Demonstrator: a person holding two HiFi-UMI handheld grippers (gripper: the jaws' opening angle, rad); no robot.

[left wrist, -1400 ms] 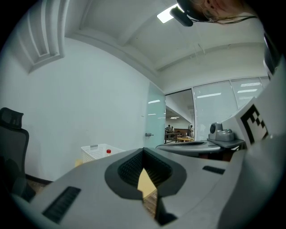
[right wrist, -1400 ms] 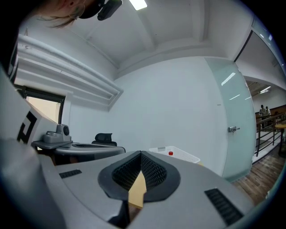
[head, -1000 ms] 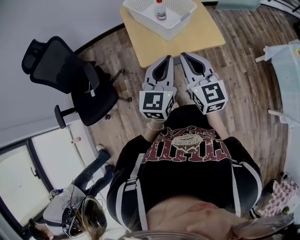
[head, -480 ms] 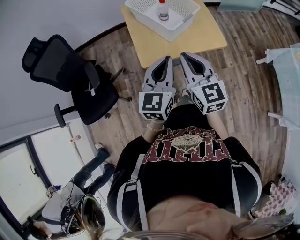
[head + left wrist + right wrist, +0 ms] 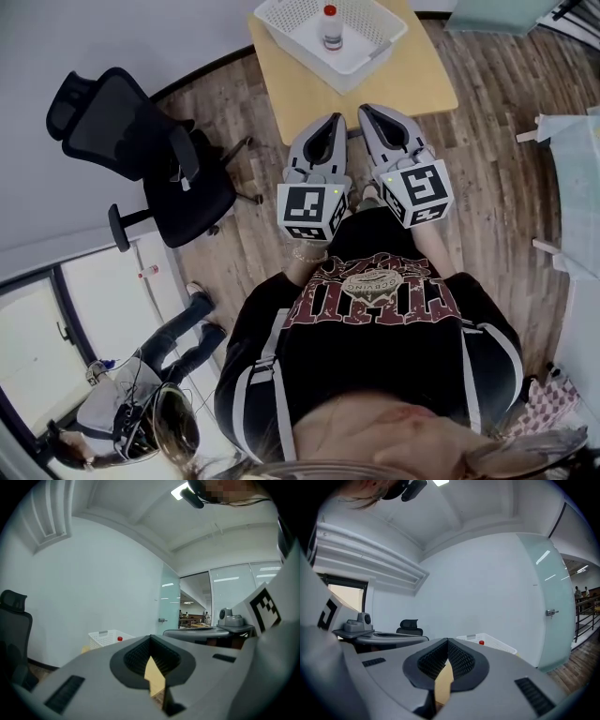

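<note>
A plain white room with a wood-plank floor [image 5: 487, 150] and a small pale-wood surface [image 5: 417, 70] by the wall.

The left hand-held gripper [image 5: 332, 124] and the right hand-held gripper [image 5: 369, 112] are held side by side in front of the person's chest. Both point toward 12 o'clock, their tips over the near edge of the surface. Each gripper view shows the ribbed pads clenched tip to tip with nothing between them; only the pale wood shows through the gap below.

Farther toward 12 o'clock, well apart from both tips, a white mesh basket [image 5: 375, 58] sits on the far part of the surface. Inside it a small bottle [image 5: 331, 26] with a red cap stands alone on the basket floor, clear of the walls. Its long axis is vertical, cap up. A black office chair [image 5: 141, 141] stands off at 10 o'clock.

The main risk, as I judge it, is tipping. The bottle is narrow, tall for its base and unsupported, so a clenched tip or a knock on the basket wall could topple it. The basket looks light, so a push on its rim could slide it toward the far edge of the surface.
</note>
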